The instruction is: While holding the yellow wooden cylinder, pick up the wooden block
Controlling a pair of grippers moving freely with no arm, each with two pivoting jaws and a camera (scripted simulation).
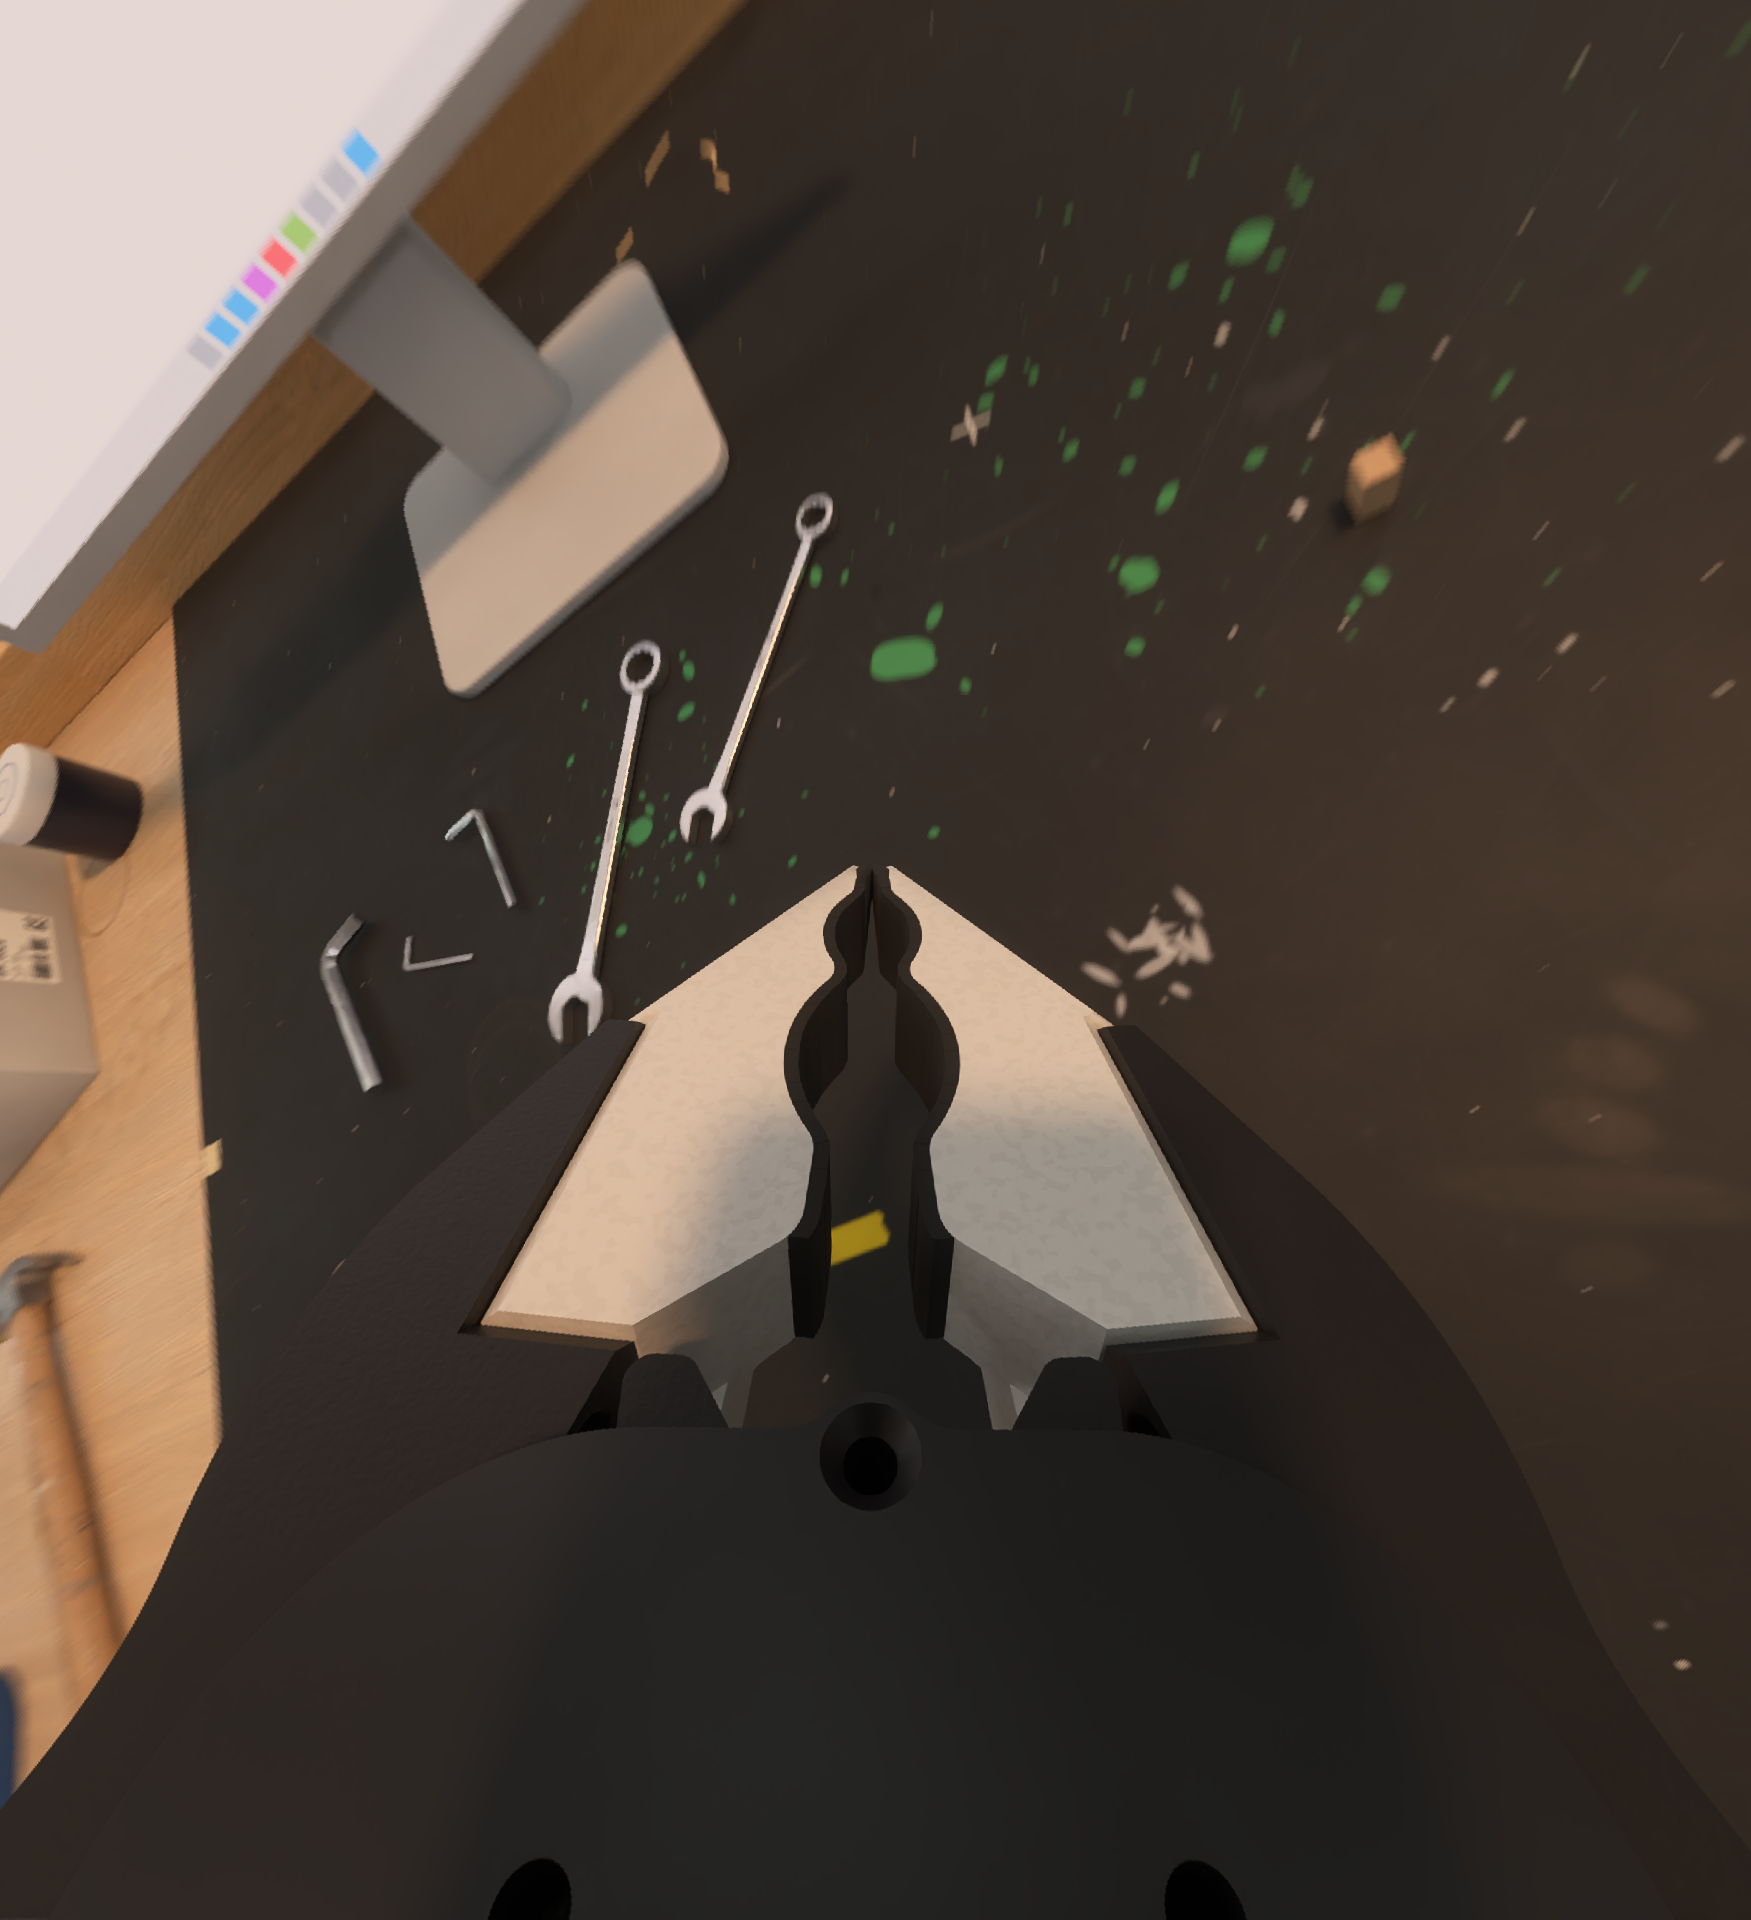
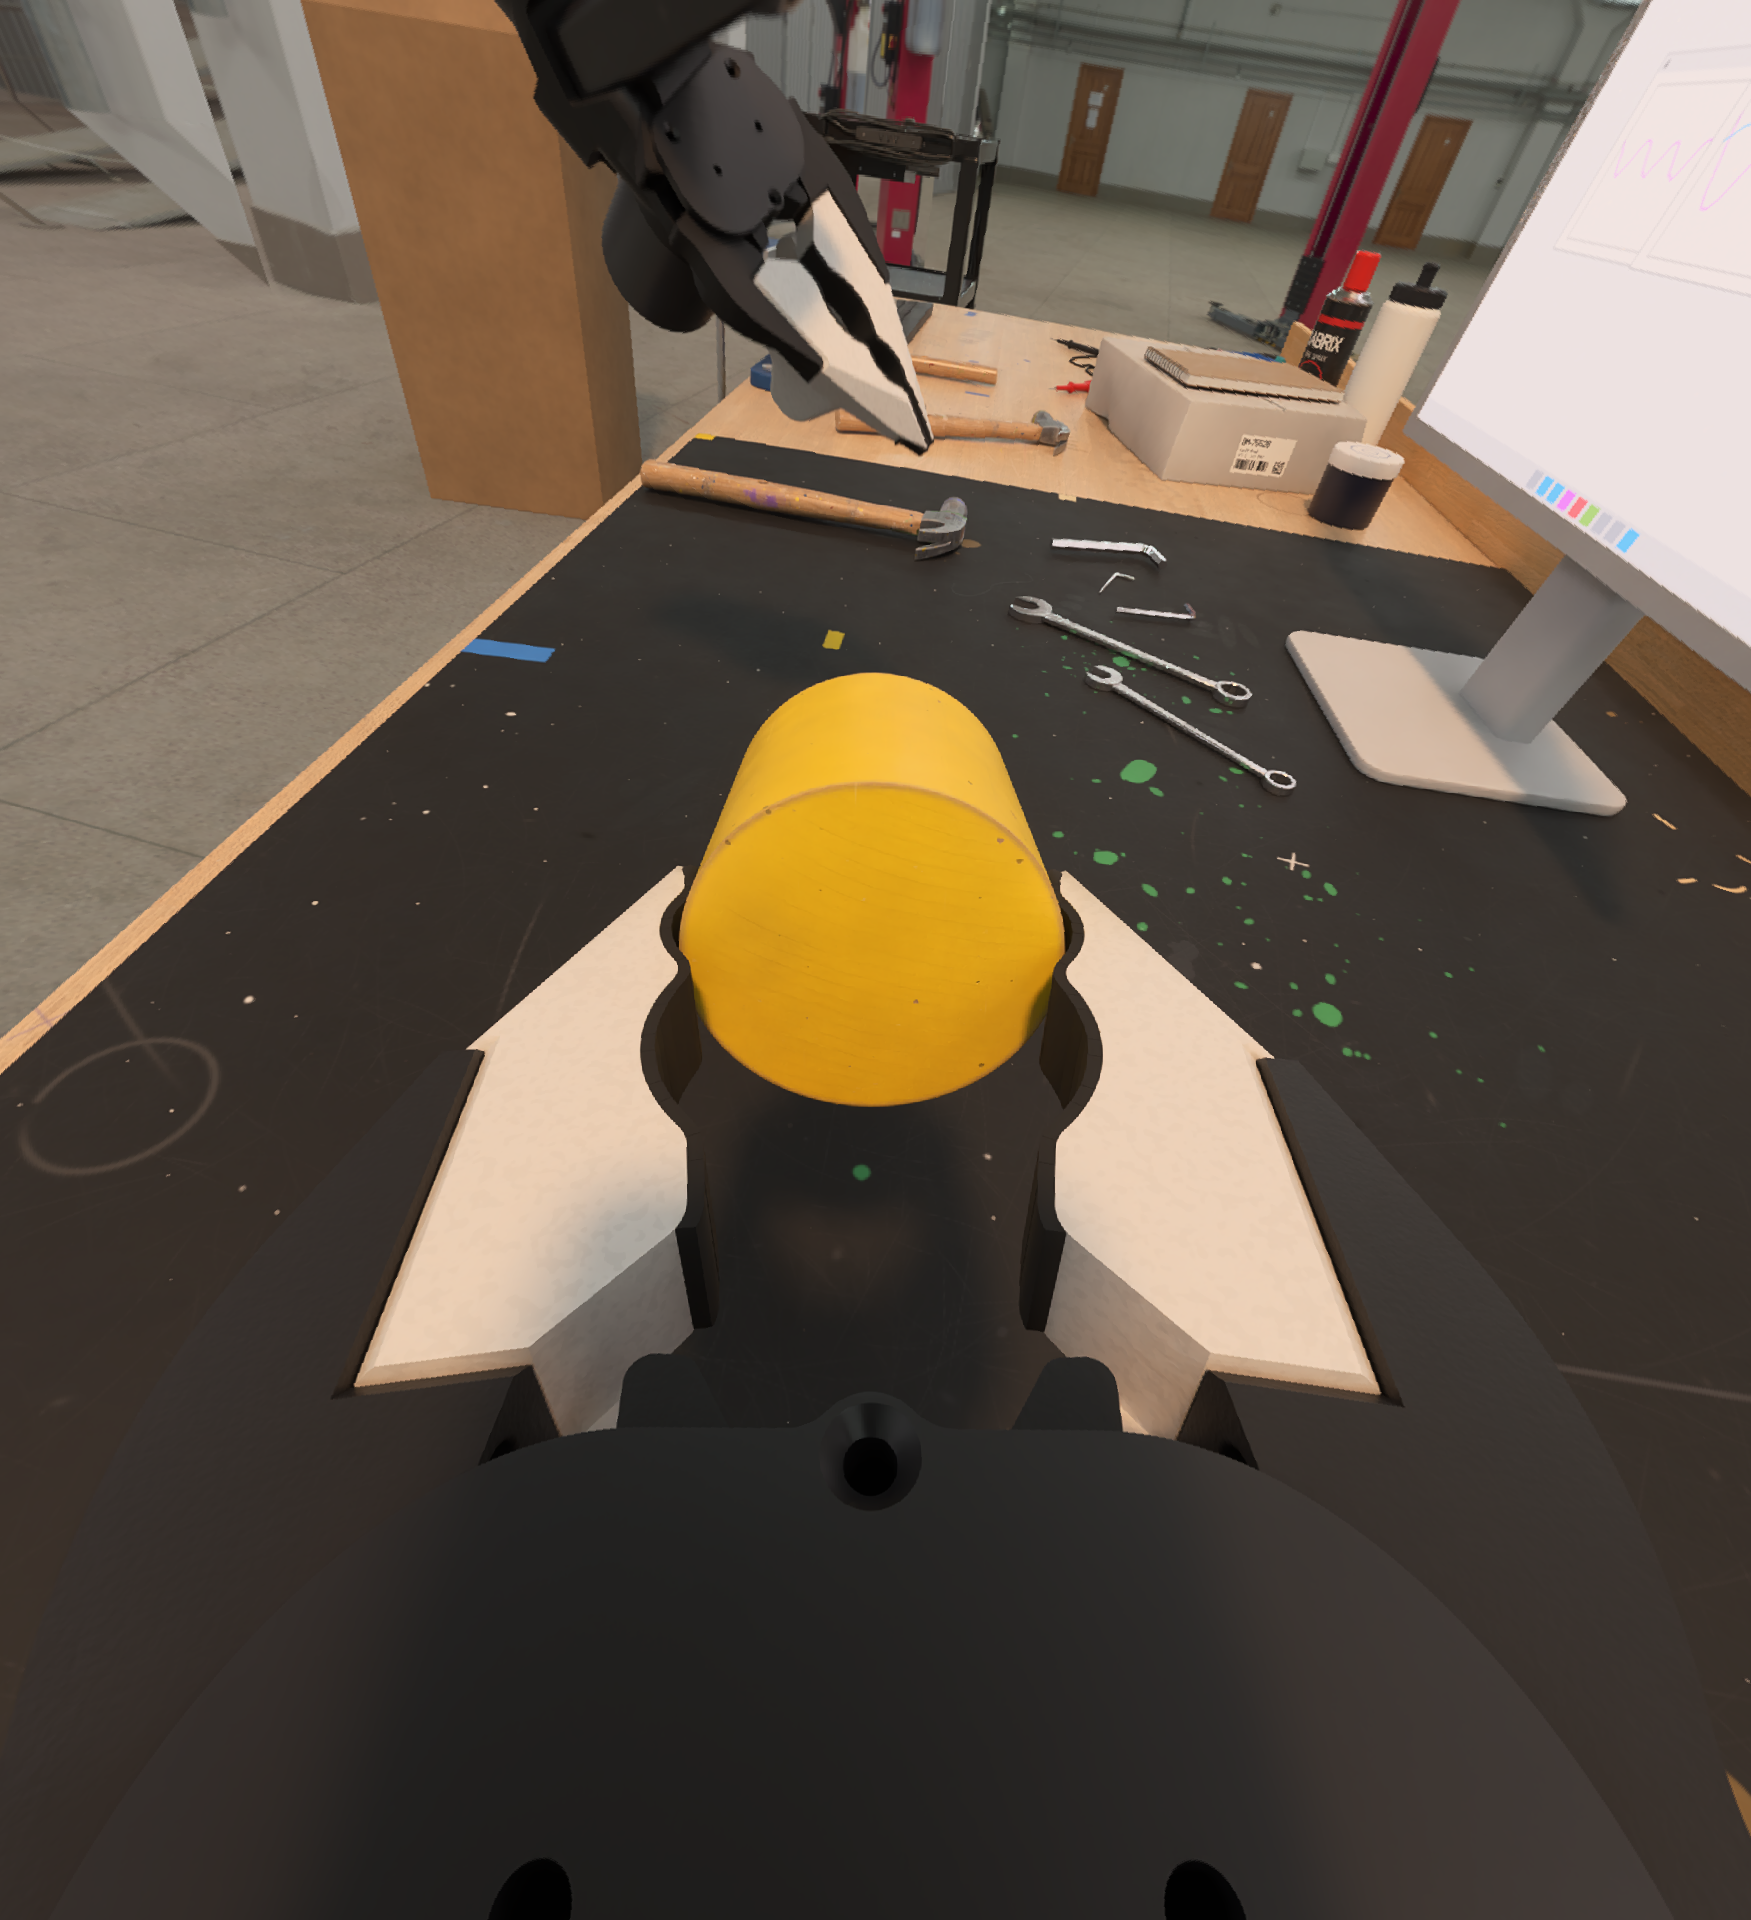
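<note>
Now your right claw (image 2: 871, 894) grips the cylinder (image 2: 876, 904) mid-frame, while your left claw (image 1: 872, 873) is clenched on nothing above the counter (image 1: 1266, 935); the block (image 1: 1374, 476) lies well apart, upper right of its tips.

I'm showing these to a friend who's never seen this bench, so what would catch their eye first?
First, the big yellow wooden cylinder, clamped between the right gripper's pale fingers above the black paint-flecked mat. Next, the left gripper, shut and empty, hanging over the mat's far edge near a wooden-handled hammer. Lastly, the small pale wooden block sits alone on the mat among green paint spots.
</note>
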